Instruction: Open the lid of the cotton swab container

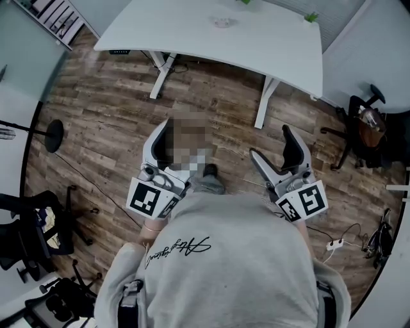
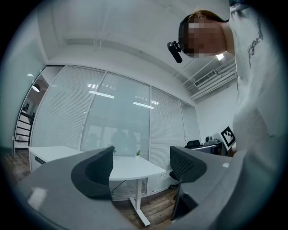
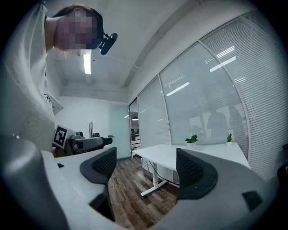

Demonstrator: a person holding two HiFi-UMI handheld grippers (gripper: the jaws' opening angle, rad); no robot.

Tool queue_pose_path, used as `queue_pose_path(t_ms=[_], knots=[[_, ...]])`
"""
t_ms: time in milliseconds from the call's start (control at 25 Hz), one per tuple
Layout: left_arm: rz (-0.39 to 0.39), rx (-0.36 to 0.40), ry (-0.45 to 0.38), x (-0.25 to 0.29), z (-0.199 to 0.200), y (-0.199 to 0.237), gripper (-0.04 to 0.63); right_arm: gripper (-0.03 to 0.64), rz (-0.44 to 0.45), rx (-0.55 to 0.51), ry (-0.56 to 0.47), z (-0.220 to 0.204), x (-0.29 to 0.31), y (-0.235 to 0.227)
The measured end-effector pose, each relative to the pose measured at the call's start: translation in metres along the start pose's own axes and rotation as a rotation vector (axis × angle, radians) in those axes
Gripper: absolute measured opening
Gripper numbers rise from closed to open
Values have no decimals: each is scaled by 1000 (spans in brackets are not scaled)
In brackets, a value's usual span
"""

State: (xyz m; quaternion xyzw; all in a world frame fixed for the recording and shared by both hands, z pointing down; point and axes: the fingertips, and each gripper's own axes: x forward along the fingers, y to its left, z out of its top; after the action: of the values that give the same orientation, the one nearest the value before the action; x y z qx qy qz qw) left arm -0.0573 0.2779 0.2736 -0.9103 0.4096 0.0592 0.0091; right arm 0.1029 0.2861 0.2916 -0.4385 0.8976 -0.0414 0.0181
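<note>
I am standing on the wood floor, away from the white table (image 1: 256,45). A small clear round item (image 1: 223,22) lies on its far part; I cannot tell whether it is the cotton swab container. My left gripper (image 1: 174,138) is held up in front of my chest, partly behind a mosaic patch. It is open and empty, and its own view shows its jaws (image 2: 141,164) spread with the table (image 2: 130,168) far beyond. My right gripper (image 1: 272,146) is also open and empty (image 3: 146,168), pointing at the table (image 3: 180,155).
Small green plants (image 1: 311,17) stand at the table's far right edge. Office chairs sit at the left (image 1: 32,230) and right (image 1: 365,131). A round black stand base (image 1: 54,136) and a power strip (image 1: 333,244) with cables lie on the floor.
</note>
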Motion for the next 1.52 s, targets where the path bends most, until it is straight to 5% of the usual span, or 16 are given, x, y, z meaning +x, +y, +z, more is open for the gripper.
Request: queue_pose_path(t_ms=[960,1520], knots=[[-54,8,-1,80,0,130,382,399,-62,16,-36,12,136,-53],[-78,-1,12,78,-11,139,382,397,-87,31,-34,2,143,-52]])
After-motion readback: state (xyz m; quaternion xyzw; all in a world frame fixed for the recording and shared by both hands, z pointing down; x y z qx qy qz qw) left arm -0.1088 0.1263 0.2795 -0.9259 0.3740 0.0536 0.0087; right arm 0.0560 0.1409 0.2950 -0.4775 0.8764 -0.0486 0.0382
